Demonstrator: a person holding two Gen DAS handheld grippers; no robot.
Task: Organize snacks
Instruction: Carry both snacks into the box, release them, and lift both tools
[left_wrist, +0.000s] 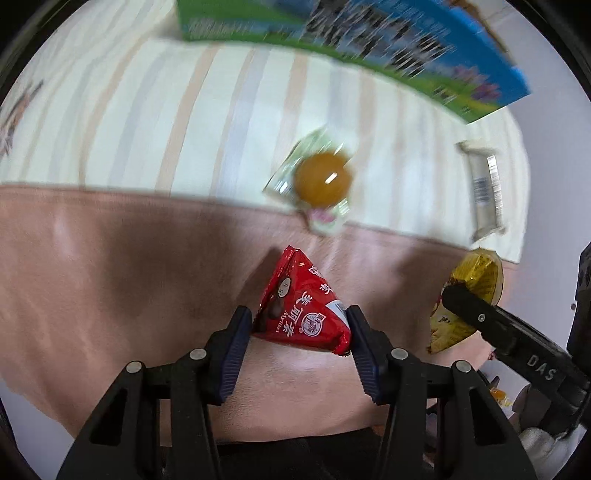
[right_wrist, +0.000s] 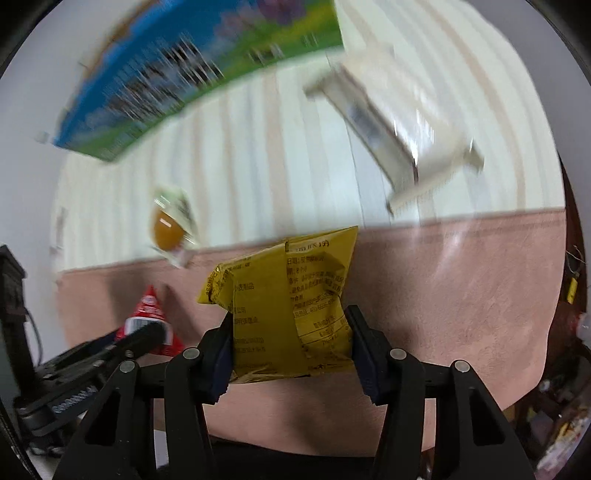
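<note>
My left gripper (left_wrist: 300, 325) is shut on a red triangular snack packet (left_wrist: 303, 306), held above the pink part of the cloth. My right gripper (right_wrist: 290, 325) is shut on a yellow snack bag (right_wrist: 288, 306); the bag also shows at the right of the left wrist view (left_wrist: 471, 295). The red packet shows at the lower left of the right wrist view (right_wrist: 149, 317). A clear packet with an orange-brown round snack (left_wrist: 323, 181) lies on the striped cloth; it also shows in the right wrist view (right_wrist: 170, 225). A silver-and-white wrapped bar (left_wrist: 484, 188) lies to the right, large in the right wrist view (right_wrist: 395, 122).
A blue and green printed box (left_wrist: 354, 48) stands at the far side of the cloth (left_wrist: 147, 122), also in the right wrist view (right_wrist: 177, 74). The cloth is cream-striped far away and pink (left_wrist: 110, 277) close by. Clutter lies past the table's right edge (right_wrist: 569, 406).
</note>
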